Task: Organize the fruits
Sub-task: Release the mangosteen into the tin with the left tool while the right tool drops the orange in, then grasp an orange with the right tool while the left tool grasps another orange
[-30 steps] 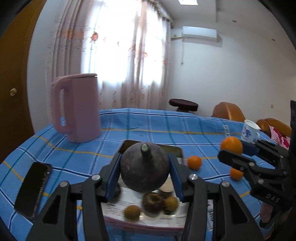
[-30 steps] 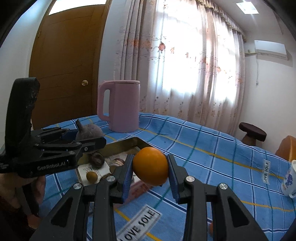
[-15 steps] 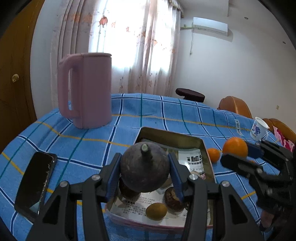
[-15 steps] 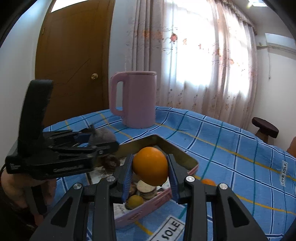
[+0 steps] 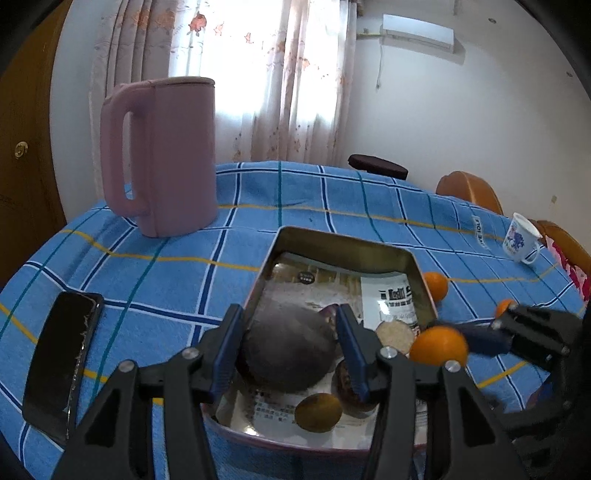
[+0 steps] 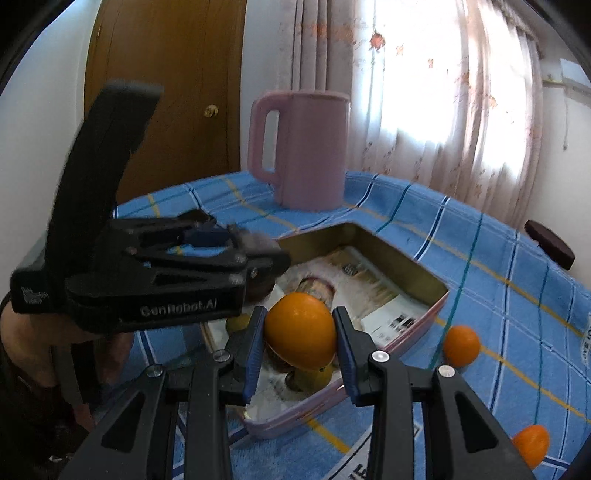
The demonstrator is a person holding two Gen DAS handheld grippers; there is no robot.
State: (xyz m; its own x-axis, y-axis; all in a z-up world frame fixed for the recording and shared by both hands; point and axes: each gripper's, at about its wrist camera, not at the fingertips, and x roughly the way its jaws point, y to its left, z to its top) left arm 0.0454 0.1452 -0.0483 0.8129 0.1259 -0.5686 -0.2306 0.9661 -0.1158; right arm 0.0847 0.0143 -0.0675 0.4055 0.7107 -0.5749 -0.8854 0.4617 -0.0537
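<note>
I have lowered both loads over the tin tray [image 5: 413,275]: my left fingers [image 5: 288,350] clamp the dark fruit [image 5: 288,350], my right fingers [image 6: 300,341] the orange [image 6: 300,341], ready to release.

Right gripper [image 6: 300,345] is clamping an orange [image 6: 300,335] above the pink-rimmed tin tray [image 6: 413,329]. Left gripper [image 6: 258,254] is gripping a dark fruit [image 6: 258,242] over the tray's far side.

I was working in a home living room: checked tablecloth [image 5: 295,192], floral curtains [image 5: 258,74], wooden door [image 6: 166,92], wall air conditioner [image 5: 417,32], pink kettle [image 5: 162,155], mug [image 5: 521,239].
</note>
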